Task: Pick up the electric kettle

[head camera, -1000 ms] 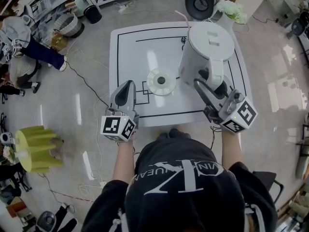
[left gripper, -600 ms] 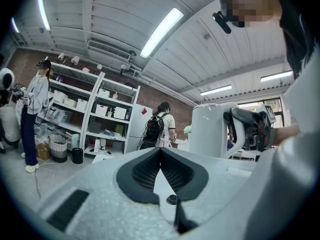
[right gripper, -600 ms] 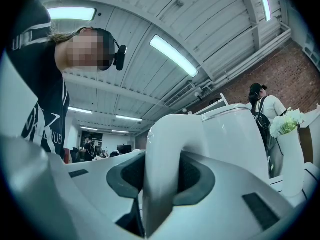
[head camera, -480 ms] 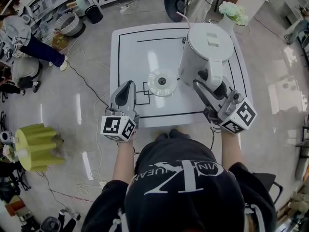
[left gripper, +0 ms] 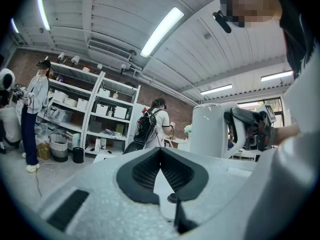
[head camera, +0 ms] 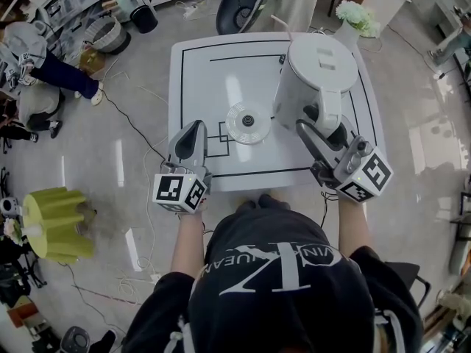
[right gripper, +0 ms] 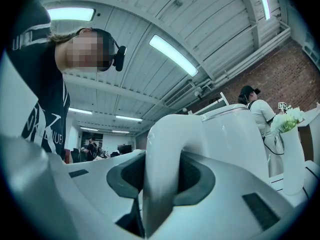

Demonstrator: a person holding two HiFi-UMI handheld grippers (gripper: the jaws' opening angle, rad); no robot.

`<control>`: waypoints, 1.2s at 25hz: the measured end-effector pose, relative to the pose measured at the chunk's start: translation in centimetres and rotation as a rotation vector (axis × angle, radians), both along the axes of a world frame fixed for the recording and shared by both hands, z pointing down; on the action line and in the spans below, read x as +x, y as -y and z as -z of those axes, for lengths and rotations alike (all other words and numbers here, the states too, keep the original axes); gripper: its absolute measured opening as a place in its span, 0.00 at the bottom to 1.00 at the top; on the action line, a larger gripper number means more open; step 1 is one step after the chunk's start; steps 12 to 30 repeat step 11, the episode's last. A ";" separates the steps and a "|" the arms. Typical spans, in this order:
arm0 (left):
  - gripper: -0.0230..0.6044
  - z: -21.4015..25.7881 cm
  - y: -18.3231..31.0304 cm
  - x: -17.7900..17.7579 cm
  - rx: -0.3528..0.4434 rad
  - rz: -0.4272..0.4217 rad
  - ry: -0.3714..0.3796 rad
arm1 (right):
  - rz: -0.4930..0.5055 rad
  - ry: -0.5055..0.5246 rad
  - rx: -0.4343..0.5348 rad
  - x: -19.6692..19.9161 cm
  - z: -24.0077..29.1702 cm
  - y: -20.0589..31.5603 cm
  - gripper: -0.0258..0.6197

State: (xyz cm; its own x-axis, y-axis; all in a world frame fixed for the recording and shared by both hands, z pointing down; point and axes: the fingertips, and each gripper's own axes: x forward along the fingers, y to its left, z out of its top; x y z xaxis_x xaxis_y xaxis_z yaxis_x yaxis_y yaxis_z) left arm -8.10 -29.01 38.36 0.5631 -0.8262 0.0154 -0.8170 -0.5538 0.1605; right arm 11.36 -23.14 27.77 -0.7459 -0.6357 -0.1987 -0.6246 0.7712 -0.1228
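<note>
The left half of the table (head camera: 197, 72) is bare and open to reach from its left side and far edge. The low round base (head camera: 247, 122) sits near the middle. Only a narrow gap shows between it and the electric kettle (head camera: 320, 72), which fills the right half. The right gripper (head camera: 318, 126), clamped on the kettle's handle, blocks the near right. The left gripper (head camera: 190, 145) covers the near left edge. A vase of flowers (head camera: 353, 17) crowds the far right corner, and a chair (head camera: 241, 6) stands behind the far edge.

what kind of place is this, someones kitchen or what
Probably a lab or workshop rather than a kitchen: open shelving stacked with boxes, cables trailing over a glossy floor, and a white table marked out with black lines.
</note>
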 end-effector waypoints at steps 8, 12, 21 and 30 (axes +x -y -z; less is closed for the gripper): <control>0.05 -0.2 0.1 0.0 -0.002 -0.004 0.002 | 0.009 0.020 -0.005 -0.2 0.4 -0.1 0.23; 0.05 0.0 0.2 -0.2 0.001 -0.005 0.001 | 0.008 0.027 -0.008 -0.3 0.7 -0.1 0.23; 0.05 0.0 0.2 -0.2 0.001 -0.005 0.001 | 0.008 0.027 -0.008 -0.3 0.7 -0.1 0.23; 0.05 0.0 0.2 -0.2 0.001 -0.005 0.001 | 0.008 0.027 -0.008 -0.3 0.7 -0.1 0.23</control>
